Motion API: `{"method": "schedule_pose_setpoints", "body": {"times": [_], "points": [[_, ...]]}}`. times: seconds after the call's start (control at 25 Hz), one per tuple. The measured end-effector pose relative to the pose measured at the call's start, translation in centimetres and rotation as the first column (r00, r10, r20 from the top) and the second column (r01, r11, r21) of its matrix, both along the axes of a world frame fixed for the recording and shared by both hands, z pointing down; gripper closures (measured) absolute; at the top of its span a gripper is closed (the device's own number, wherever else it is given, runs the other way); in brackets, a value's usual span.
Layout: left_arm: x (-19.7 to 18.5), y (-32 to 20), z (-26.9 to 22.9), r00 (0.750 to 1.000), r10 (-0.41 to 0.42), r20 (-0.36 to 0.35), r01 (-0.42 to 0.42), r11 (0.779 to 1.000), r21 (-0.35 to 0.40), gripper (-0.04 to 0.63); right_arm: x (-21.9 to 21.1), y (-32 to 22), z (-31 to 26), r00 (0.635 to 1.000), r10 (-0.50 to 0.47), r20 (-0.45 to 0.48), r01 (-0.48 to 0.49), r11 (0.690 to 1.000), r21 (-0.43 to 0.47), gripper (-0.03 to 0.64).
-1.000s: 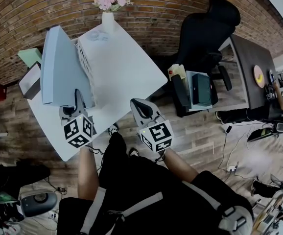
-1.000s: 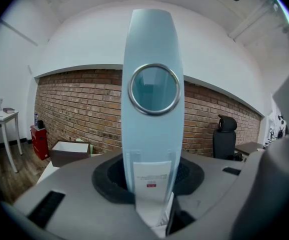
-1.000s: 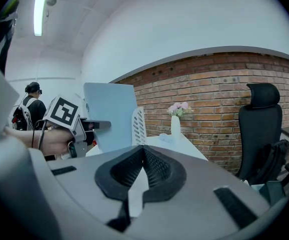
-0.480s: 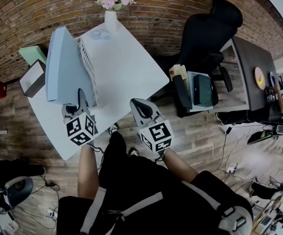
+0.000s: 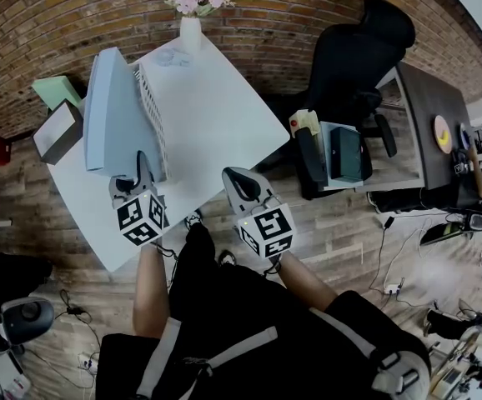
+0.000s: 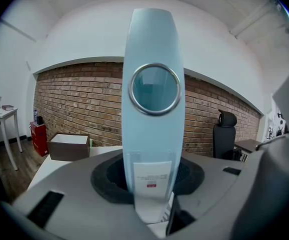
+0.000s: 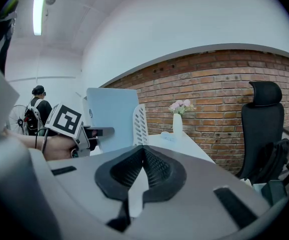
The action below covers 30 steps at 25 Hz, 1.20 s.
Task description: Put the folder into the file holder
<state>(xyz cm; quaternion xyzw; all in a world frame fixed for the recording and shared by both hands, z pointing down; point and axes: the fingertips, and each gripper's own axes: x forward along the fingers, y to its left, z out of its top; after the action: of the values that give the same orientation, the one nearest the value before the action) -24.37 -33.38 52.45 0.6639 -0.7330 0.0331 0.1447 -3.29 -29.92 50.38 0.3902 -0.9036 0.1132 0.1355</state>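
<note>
The left gripper (image 5: pixel 141 169) grips the folder (image 5: pixel 114 115) upright beside the file holder (image 5: pixel 152 115). The right gripper (image 5: pixel 239 183) has its jaws closed on nothing. Next, the folder probably needs lining up with a slot.

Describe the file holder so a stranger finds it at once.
Find the white table by the brick wall. At its left side the file holder stands next to the pale blue folder. Only it is white with rows of slots.
</note>
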Motion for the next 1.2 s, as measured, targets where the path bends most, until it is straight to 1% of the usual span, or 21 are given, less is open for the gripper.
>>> {"method": "schedule_pose_setpoints", "body": {"times": [0.56,1.2], "points": [[0.2,0.1,1.4,1.000,0.017,0.022,-0.017,1.000,-0.021,0.433,-1.1,0.4,0.2,1.000,-0.015,-0.005,0.015,1.000,-0.004,0.607],[0.4,0.2,3.1,0.999,0.016,0.033,-0.014,0.998,-0.053,0.426,-0.8,0.7,0.3,1.000,-0.018,-0.020,0.018,1.000,-0.008,0.607]]}}
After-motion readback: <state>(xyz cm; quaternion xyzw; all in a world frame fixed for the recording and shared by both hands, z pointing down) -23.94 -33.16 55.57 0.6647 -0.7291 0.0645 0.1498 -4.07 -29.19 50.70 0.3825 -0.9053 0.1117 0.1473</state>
